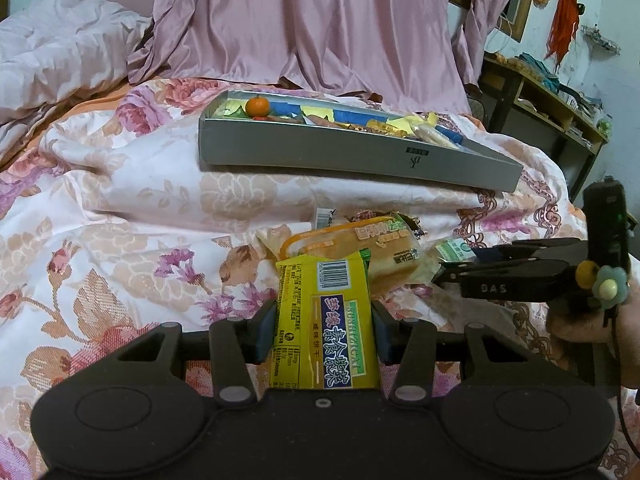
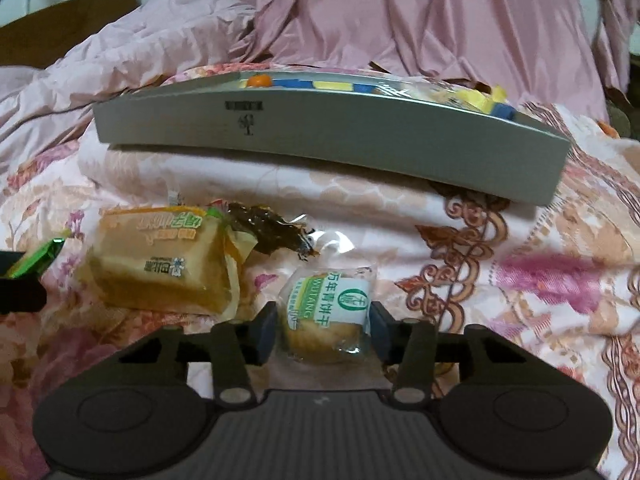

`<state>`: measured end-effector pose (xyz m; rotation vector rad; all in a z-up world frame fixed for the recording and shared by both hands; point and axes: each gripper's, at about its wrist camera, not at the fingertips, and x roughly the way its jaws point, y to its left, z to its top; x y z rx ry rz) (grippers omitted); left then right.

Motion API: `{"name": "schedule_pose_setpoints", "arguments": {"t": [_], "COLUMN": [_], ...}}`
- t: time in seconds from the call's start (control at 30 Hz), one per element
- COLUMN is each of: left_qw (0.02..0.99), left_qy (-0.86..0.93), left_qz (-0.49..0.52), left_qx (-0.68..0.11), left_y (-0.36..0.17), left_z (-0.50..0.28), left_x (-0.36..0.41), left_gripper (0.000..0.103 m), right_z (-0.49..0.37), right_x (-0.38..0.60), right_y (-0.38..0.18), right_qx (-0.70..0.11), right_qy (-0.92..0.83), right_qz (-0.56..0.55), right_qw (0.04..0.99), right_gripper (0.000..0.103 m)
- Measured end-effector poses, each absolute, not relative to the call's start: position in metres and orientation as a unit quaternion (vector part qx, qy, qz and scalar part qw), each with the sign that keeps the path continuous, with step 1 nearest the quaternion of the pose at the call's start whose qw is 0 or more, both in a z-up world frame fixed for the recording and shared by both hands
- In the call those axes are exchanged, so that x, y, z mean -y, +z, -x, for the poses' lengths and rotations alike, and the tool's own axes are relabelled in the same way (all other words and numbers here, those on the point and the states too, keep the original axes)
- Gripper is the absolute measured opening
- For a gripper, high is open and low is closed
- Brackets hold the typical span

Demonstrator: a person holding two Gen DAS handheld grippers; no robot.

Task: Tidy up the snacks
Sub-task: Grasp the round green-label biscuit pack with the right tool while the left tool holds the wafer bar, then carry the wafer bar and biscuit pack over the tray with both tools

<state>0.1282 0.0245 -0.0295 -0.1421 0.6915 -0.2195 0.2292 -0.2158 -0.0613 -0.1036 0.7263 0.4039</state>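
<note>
My left gripper (image 1: 324,330) is shut on a yellow biscuit packet (image 1: 324,320) with a barcode, held just above the floral bedspread (image 1: 120,240). Beyond it lies an orange bread package (image 1: 356,246). A long grey box (image 1: 360,154) further back holds several snacks and a small orange (image 1: 257,106). In the right wrist view my right gripper (image 2: 324,332) is shut on a small clear green-and-white biscuit packet (image 2: 328,308). The bread package (image 2: 160,264) and a dark crumpled wrapper (image 2: 268,228) lie to its left, the grey box (image 2: 320,136) behind. The right gripper (image 1: 444,270) also shows at the right of the left wrist view.
A pink satin cloth (image 1: 320,20) hangs behind the box and a pink quilt (image 1: 52,52) is bunched at the back left. A wooden shelf (image 1: 540,100) with clutter stands at the right. Open bedspread spreads to the left of the snacks.
</note>
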Motion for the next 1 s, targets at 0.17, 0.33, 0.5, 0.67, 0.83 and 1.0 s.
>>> {"name": "schedule_pose_setpoints", "arguments": {"t": [0.17,0.33,0.5,0.67,0.83,1.0], "left_qw": [0.932,0.935,0.94,0.946,0.952,0.954], "left_qy": [-0.108,-0.112,-0.128,-0.14,-0.142,-0.134], "left_qz": [0.068,0.072,0.063,0.046,0.042,0.03], "left_qx": [-0.34,-0.329,-0.31,-0.289,-0.269,-0.265], "left_y": [-0.031,-0.027,-0.017,-0.006,0.002,0.003], "left_z": [-0.128,-0.124,-0.112,-0.094,-0.079,-0.074], "left_x": [-0.024,-0.024,-0.018,-0.01,-0.006,-0.003], "left_gripper": [0.05,0.05,0.05,0.05,0.05,0.05], "right_z": [-0.215,-0.183,-0.133,-0.094,-0.067,-0.064], "right_x": [0.226,0.235,0.23,0.231,0.225,0.223], "right_y": [-0.054,-0.019,0.002,0.012,0.016,0.019], "right_qx": [-0.361,-0.327,-0.299,-0.286,-0.27,-0.253], "right_qy": [0.177,0.18,0.204,0.215,0.23,0.233], "right_qz": [0.041,0.01,-0.01,-0.044,-0.049,-0.046], "right_qw": [0.915,0.928,0.932,0.933,0.934,0.938], "right_gripper": [0.05,0.05,0.05,0.05,0.05,0.05]}}
